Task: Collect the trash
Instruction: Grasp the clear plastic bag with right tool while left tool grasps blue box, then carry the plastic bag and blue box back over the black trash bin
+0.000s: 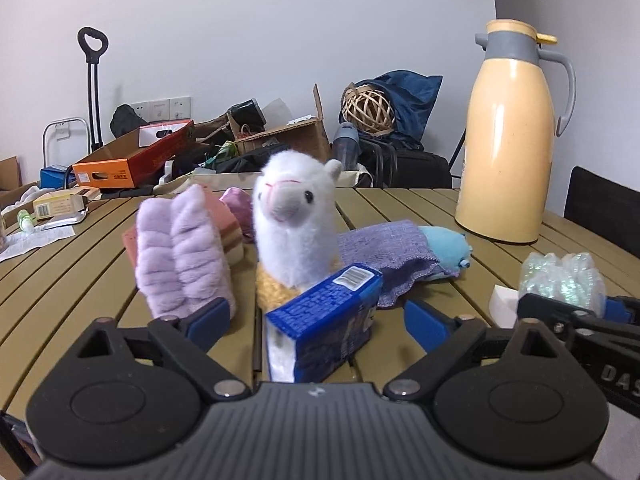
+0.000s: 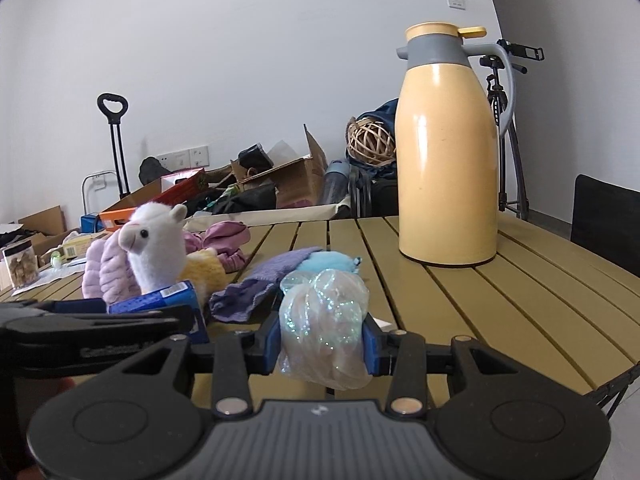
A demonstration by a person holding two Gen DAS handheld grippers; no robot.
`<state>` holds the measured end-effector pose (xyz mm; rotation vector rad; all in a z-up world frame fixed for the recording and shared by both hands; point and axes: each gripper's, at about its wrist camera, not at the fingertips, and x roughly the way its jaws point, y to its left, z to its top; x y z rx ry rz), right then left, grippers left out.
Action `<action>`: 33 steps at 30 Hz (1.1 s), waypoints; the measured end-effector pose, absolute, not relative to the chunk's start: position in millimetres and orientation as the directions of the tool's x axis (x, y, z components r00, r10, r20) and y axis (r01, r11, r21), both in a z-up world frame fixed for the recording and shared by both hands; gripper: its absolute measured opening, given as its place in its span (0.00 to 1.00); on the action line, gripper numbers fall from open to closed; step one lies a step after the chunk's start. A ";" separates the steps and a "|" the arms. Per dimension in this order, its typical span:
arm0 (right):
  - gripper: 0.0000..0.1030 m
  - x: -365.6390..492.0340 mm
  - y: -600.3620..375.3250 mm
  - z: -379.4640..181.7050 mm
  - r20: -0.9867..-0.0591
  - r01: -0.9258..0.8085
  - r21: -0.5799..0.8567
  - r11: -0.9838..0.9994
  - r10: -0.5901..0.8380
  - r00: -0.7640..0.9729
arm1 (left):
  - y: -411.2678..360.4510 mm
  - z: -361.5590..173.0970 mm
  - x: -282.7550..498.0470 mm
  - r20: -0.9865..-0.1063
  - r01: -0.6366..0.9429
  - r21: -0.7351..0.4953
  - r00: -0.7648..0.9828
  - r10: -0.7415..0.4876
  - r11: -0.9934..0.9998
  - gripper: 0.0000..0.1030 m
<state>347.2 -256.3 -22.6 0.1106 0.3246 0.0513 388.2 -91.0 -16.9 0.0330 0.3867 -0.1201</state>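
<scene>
While your right gripper (image 2: 324, 346) clamps the crumpled iridescent wrapper (image 2: 324, 320), one piece is collected. Your left gripper (image 1: 318, 320) gapes around the blue box (image 1: 324, 320) at its twelve o'clock, ungripped

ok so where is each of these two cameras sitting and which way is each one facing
Left wrist: sits on the left gripper, looks low across the slatted table at the blue box between its open jaws; the right gripper shows at the right edge.
Right wrist: sits on the right gripper, faces the same way; its jaws clamp a crumpled plastic wrapper, and the left gripper shows at the left.
Both share: white alpaca toy, yellow thermos, purple cloth, blue box.
</scene>
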 end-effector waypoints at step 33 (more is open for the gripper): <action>0.38 330.4 -250.1 -20.4 -0.299 -0.082 0.119 0.990 0.114 0.948 | -90.1 -12.2 367.6 -0.360 0.240 -0.023 0.903 -0.232 0.970 0.24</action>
